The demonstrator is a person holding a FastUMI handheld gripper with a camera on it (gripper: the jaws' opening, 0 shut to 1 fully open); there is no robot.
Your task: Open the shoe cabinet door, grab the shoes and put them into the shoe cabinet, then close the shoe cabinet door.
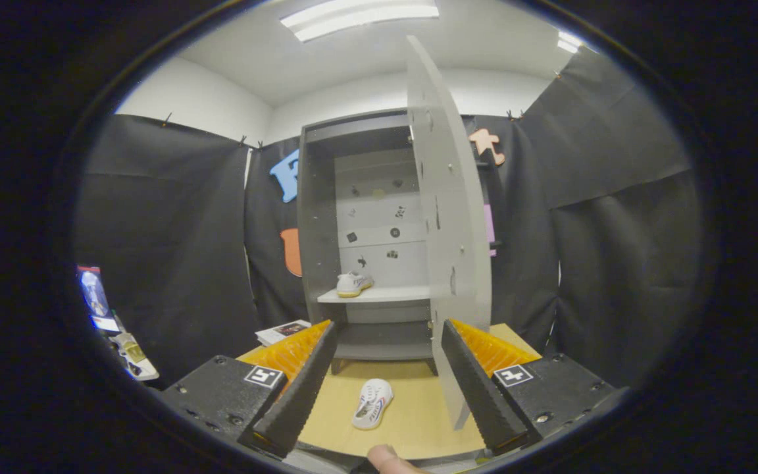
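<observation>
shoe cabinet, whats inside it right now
Inside the shoe cabinet, one white shoe sits on the shelf. The open door covers the cabinet's right part. A second shoe lies outside, between the open claw's fingers.

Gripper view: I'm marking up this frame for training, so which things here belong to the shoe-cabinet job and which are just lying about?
Belongs to the job:
- shoe cabinet, its door open
- shoe on the shelf
- shoe on the table, between the fingers
- tongs, open, holding nothing

Just lying about:
- booklet beside the cabinet
- small items at the far left, too blurred to name
</observation>
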